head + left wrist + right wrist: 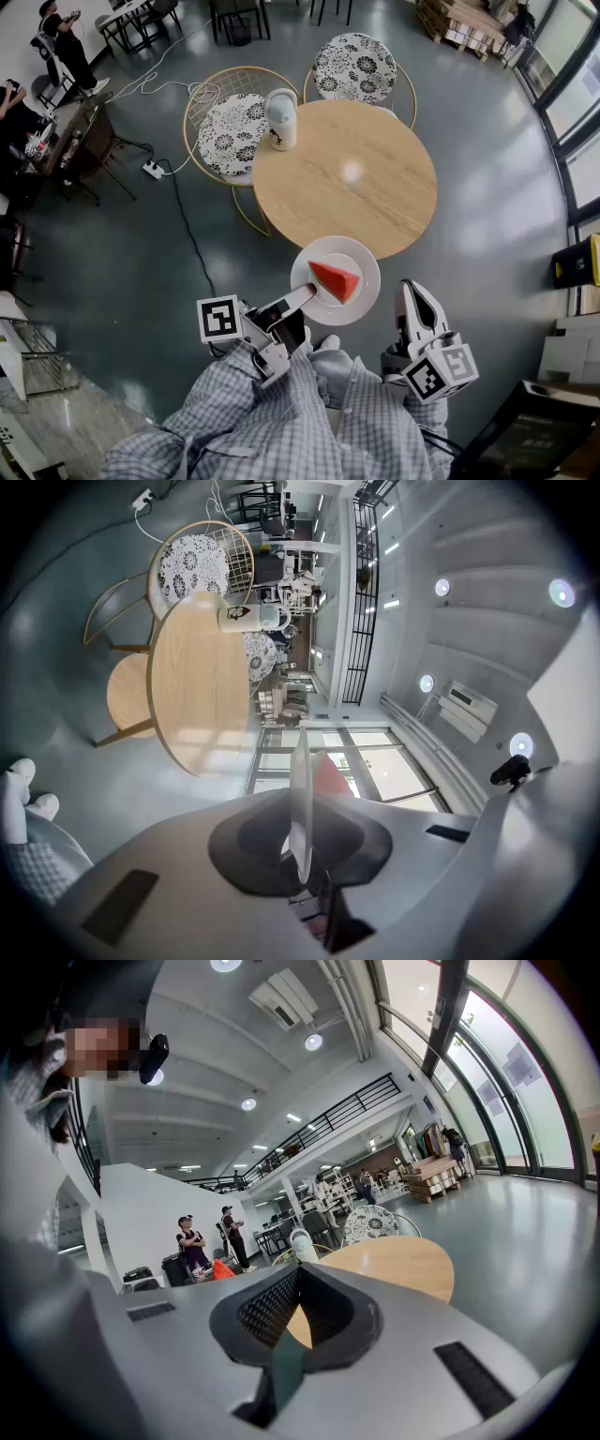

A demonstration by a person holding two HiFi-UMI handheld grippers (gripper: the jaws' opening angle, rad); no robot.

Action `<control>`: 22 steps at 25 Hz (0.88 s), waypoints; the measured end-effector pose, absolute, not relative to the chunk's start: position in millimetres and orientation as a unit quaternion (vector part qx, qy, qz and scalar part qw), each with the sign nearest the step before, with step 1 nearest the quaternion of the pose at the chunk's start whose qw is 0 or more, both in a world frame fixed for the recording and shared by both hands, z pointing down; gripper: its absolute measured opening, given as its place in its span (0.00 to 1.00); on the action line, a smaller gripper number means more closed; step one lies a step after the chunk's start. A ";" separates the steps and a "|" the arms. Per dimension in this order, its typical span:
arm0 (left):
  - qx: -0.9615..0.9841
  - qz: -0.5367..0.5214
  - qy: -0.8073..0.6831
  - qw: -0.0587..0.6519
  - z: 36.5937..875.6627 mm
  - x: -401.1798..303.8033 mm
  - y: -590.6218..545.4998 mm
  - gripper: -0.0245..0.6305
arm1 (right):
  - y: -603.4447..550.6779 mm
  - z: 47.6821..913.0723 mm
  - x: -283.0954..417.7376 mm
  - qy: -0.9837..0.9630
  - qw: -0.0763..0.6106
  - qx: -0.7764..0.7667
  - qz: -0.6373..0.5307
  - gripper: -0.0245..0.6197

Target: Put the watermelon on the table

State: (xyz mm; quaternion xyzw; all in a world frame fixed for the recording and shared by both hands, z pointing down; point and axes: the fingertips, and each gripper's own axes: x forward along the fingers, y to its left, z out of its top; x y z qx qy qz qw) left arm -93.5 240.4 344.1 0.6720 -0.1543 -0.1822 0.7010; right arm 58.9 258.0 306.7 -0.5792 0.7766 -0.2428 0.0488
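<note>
A red watermelon wedge lies on a white plate held in the air just in front of the near edge of the round wooden table. My left gripper is shut on the plate's left rim. In the left gripper view the plate shows edge-on between the jaws, with the watermelon behind it. To the right of the plate, my right gripper points toward the table, shut and holding nothing. Its own view looks over the shut right gripper at the table.
A white jug stands at the table's far left edge. Two wire chairs with patterned cushions stand behind the table. A power strip and cables lie on the floor at left. People stand in the distance.
</note>
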 end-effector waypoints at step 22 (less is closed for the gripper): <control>0.672 -0.177 -0.156 0.702 351.6 -98.3 222.1 0.10 | 243.0 333.4 38.8 0.780 0.021 -0.547 -0.303 0.05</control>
